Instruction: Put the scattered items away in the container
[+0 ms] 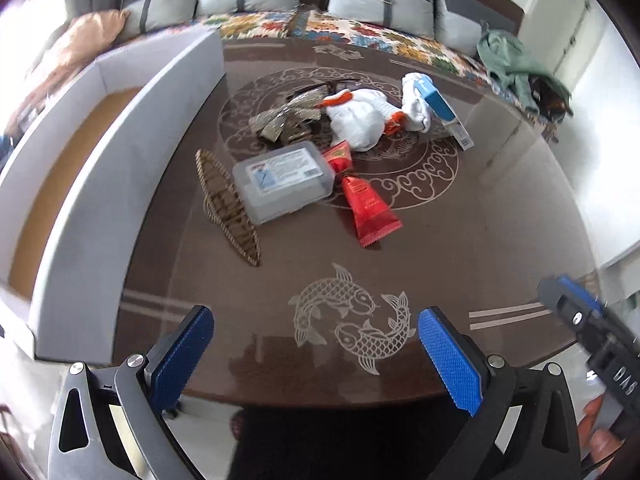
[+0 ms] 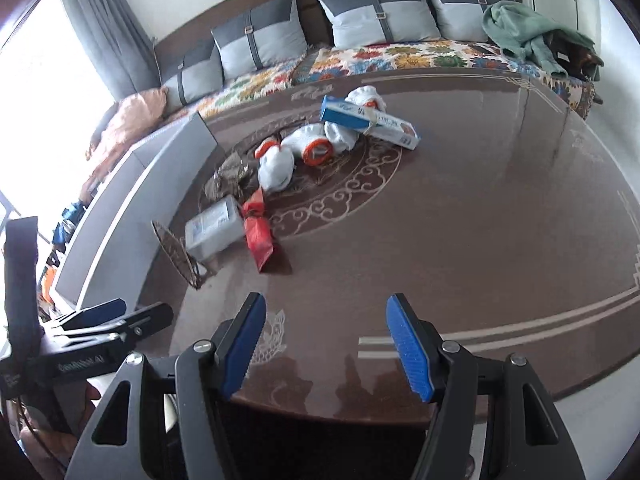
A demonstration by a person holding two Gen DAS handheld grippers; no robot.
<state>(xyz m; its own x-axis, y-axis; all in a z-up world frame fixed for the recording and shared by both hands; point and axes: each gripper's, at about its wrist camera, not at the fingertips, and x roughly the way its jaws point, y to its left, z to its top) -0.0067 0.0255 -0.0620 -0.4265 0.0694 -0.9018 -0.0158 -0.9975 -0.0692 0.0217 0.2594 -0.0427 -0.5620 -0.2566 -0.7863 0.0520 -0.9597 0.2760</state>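
left gripper (image 1: 316, 344): hanging over the near edge of the table with its blue pads spread wide apart, nothing sitting between them. The fish pattern on the tabletop is showing right through the gap.
right gripper (image 2: 326, 340): same deal, fingers standing wide apart and holding nothing, hovering over the near edge. It's also poking into the left wrist view at the far right (image 1: 580, 320).
container (image 1: 120, 184): big white box with a brown floor, sitting along the left side of the table, looking empty as far as the left wrist view is showing.
table (image 2: 480, 240): glossy brown top with pale ornament lines, carrying the whole pile around its middle.
clear plastic case (image 1: 284, 180): lying flat with a blue and white label facing up, closest to the grippers together with the next two.
woven piece (image 1: 226, 208): long brown wicker-looking thing, lying just left of the case and touching it.
red tube (image 1: 364, 204): lying just right of the case, cap end pointing away, crimped end pointing toward the grippers.
white gloves (image 1: 360, 116): bunched with orange cuffs, piling up behind the tube.
blue and white box (image 2: 368, 122): long carton leaning across the far glove.
crinkly wrapper (image 1: 280, 120): shiny brownish stuff sitting left of the gloves, can't tell what exactly.
sofa (image 2: 360, 56): running behind the table, flowery cover, grey cushions.
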